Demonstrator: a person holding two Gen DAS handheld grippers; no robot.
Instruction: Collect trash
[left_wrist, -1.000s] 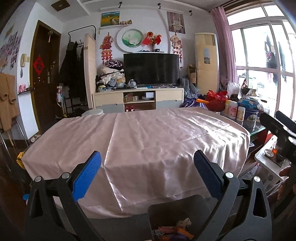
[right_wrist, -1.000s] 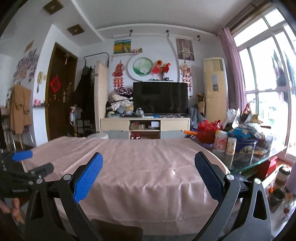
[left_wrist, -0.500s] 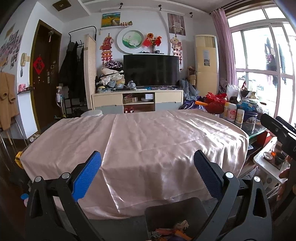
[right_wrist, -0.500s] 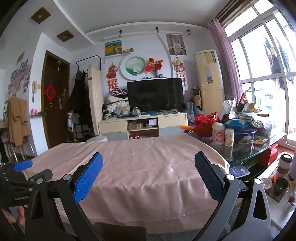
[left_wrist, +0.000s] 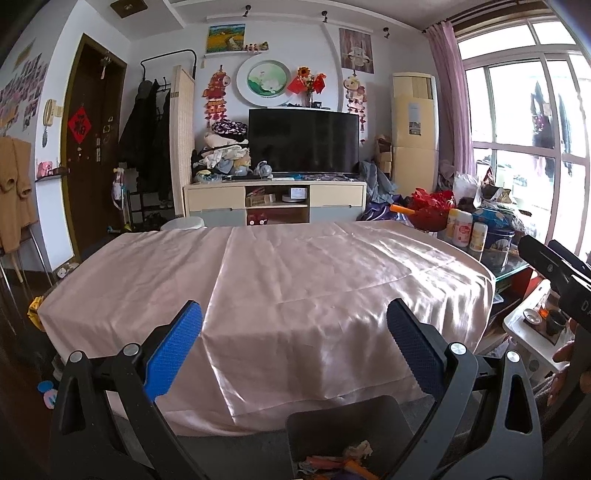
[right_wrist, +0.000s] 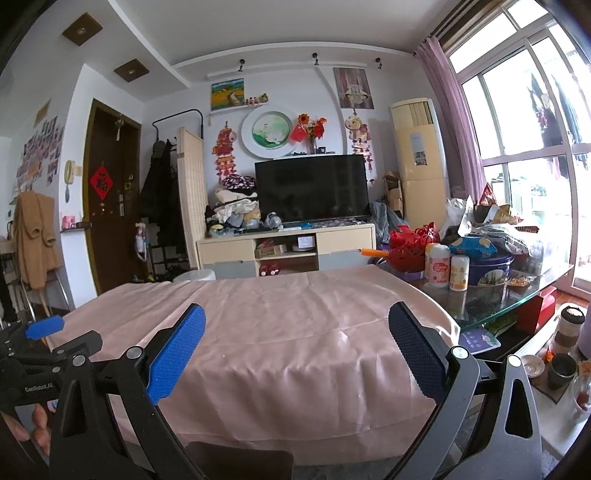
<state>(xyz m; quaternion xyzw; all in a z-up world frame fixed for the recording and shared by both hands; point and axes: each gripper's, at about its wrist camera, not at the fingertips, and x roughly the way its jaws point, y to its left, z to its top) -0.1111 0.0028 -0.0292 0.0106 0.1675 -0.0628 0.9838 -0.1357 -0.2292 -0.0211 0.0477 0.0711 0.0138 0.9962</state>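
My left gripper (left_wrist: 293, 343) is open and empty, held above the near edge of a table covered by a pink satin cloth (left_wrist: 280, 280). Below it stands a dark bin (left_wrist: 332, 428) holding crumpled orange and white trash (left_wrist: 343, 461). My right gripper (right_wrist: 295, 345) is open and empty too, facing the same cloth (right_wrist: 280, 321). The bin's rim (right_wrist: 240, 458) shows at the bottom of the right wrist view. Each gripper shows at the edge of the other's view: the right one (left_wrist: 554, 269) and the left one (right_wrist: 48, 339).
A glass side table (right_wrist: 517, 295) at the right carries bottles, a blue tin and snack bags. Cups sit on a low white stand (left_wrist: 532, 332). A TV cabinet (left_wrist: 277, 199) stands against the far wall and a door (left_wrist: 88, 147) is at the left.
Both grippers have risen and drawn back a little from the table, so more of the cloth's front drop and the bin shows. Both stay open.
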